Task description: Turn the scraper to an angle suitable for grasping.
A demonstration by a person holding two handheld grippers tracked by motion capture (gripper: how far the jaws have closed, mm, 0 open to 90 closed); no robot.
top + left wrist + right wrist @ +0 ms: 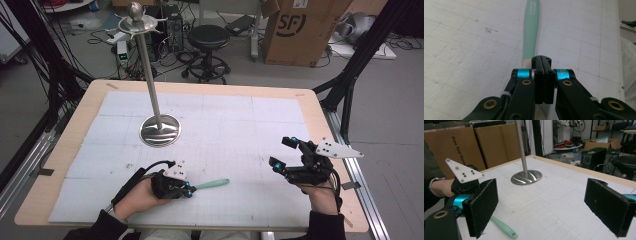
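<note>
The mint-green handled utensil lies flat on the bench's white mat, near the front edge, and I have my left tool clamped on its near end, working end hidden behind the jaws. My right tool hovers well apart to the right, jaws wide. I judge the grasp made; next comes a level lift, probably toward the metal stand.

It was a robotics lab or workshop, as shown by the wooden bench covered with a gridded white mat, bundles of black cables along the frame, cardboard boxes, a black stool and electronics scattered on the grey floor.
</note>
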